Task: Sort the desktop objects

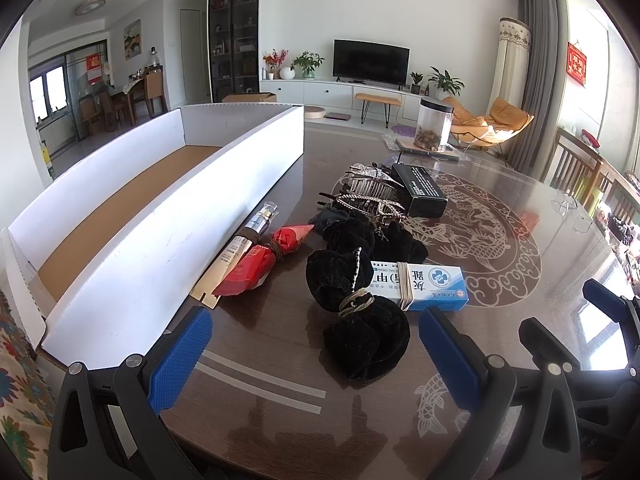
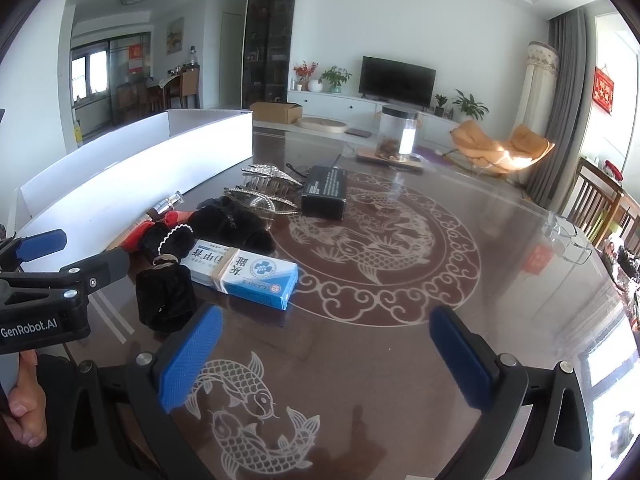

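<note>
A long white cardboard box [image 1: 224, 200] with a brown floor lies on the dark table at the left. Beside it lie a red packet [image 1: 264, 260] tied to a slim bottle [image 1: 260, 218], black velvet scrunchies [image 1: 360, 304], a blue-white medicine box [image 1: 424, 282], silver hair claws [image 1: 372, 192] and a black box [image 1: 420, 190]. My left gripper [image 1: 316, 356] is open, just short of the nearest scrunchie. My right gripper [image 2: 326, 356] is open and empty over bare table, to the right of the medicine box [image 2: 248, 276] and scrunchie [image 2: 164, 296].
A clear jar [image 1: 434, 128] on a board stands at the far side of the table. Glasses [image 2: 568, 236] lie at the right edge. Wooden chairs [image 2: 600, 200] stand to the right. The table [image 2: 400, 240] has a koi pattern.
</note>
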A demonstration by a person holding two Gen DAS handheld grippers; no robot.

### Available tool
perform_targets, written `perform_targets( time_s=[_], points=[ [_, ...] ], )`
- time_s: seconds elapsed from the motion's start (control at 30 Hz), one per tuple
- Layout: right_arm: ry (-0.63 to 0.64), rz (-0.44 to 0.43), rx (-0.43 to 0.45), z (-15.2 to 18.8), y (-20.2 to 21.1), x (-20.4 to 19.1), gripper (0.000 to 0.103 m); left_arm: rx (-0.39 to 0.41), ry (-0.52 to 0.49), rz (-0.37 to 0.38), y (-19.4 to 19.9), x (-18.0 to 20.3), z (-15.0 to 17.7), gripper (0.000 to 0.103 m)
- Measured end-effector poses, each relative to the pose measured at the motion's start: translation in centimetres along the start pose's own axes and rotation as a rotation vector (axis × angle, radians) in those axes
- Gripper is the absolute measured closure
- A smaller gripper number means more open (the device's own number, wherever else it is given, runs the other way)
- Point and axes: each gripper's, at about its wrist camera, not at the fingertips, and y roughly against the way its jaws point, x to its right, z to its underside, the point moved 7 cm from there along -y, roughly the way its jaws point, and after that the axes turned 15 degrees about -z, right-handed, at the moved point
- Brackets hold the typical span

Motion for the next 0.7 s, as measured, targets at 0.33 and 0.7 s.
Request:
perform_targets(
  time_s=[0.33,0.7],
  points=[
    [0.0,-0.006,-0.006,0.02,-0.22,-0.11,0.0,-0.011,0.006,0.008,-0.12,0.14,0.07,0.0],
    [-0.008,-0.007,-0.011,0.03,-0.28,-0.05,0.0,-0.013,0.008,0.008,-0.13,0.16,0.06,0.0]
  ],
)
